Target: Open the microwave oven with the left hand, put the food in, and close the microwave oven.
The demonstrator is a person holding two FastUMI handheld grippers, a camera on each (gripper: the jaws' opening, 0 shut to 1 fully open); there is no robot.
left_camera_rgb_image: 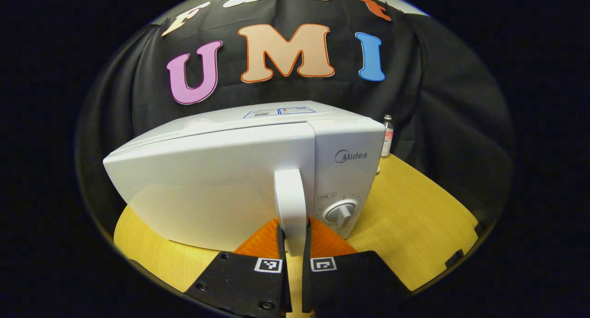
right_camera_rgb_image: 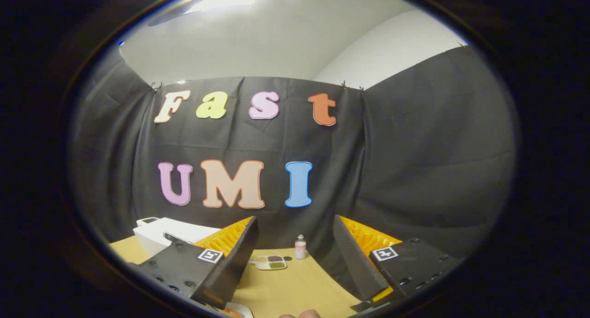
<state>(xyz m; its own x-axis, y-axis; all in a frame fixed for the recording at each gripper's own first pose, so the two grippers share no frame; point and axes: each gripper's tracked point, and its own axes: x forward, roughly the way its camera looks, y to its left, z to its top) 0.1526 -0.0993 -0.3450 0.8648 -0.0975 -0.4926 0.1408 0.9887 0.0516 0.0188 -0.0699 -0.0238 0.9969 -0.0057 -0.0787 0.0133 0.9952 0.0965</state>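
We have the left gripper (left_camera_rgb_image: pixel 293 244) clamped on the white microwave's (left_camera_rgb_image: pixel 221 179) stiff vertical plastic door handle (left_camera_rgb_image: pixel 290 207) at lower centre, a rigid grip point; right gripper (right_camera_rgb_image: pixel 295 258) gapes empty.

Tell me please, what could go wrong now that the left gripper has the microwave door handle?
1. The left gripper pinches only the handle's lower end, so it might slip off when pulled.
2. The microwave may slide on the table instead of opening.
3. The small bottle beside it could be knocked over.
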